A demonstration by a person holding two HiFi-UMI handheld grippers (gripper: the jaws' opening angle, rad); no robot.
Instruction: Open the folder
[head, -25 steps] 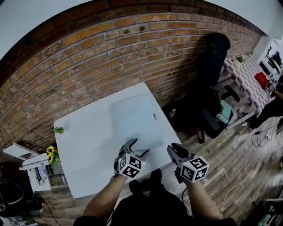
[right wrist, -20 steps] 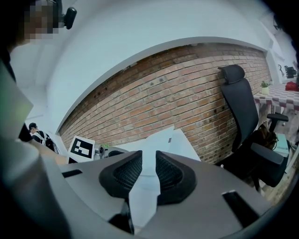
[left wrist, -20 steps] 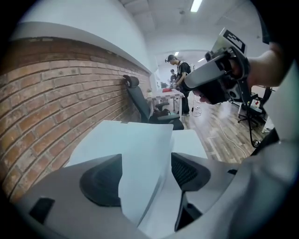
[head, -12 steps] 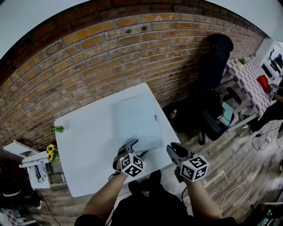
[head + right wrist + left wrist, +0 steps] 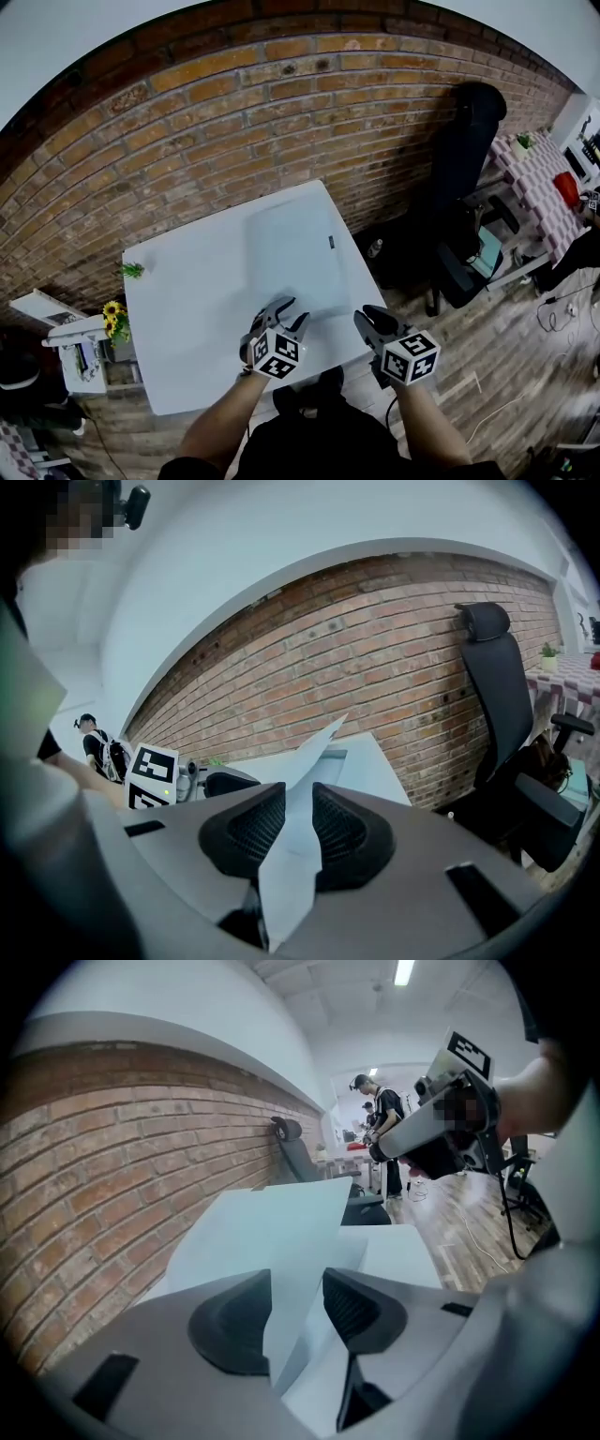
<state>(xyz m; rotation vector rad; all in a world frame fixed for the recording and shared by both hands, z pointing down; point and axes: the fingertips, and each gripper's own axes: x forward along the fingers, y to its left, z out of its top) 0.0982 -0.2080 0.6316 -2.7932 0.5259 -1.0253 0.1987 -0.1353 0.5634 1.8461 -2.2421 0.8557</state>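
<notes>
From the head view, the folder (image 5: 295,253) lies flat on the white table (image 5: 178,319), stretching away ahead of both my claws. My left claw (image 5: 292,317) sits at its near edge. My right claw (image 5: 367,321) is just beside its near right corner, close to the table's edge. I cannot tell their grip from this view.

In the left gripper view, my left claw (image 5: 295,1307) is pinched on a pale blue leaf of the folder (image 5: 281,1232). The leaf rises out between the jaws and tilts up ahead of them. A second leaf lies lower, to the right of the jaws.

In the right gripper view, my right claw (image 5: 298,832) is clamped tight on a thin sheet of the folder (image 5: 309,761), which pokes up ahead of the pads to a point.

My worries:
- I cannot tell which leaf each claw holds. If both have the same one, spreading them would crease or tear it and would not open anything.
- The sheet is thin and smooth, so a quick pull could slip it from the pads.
- With the right claw so near the table edge, a drag towards me could slide the whole folder off.
</notes>
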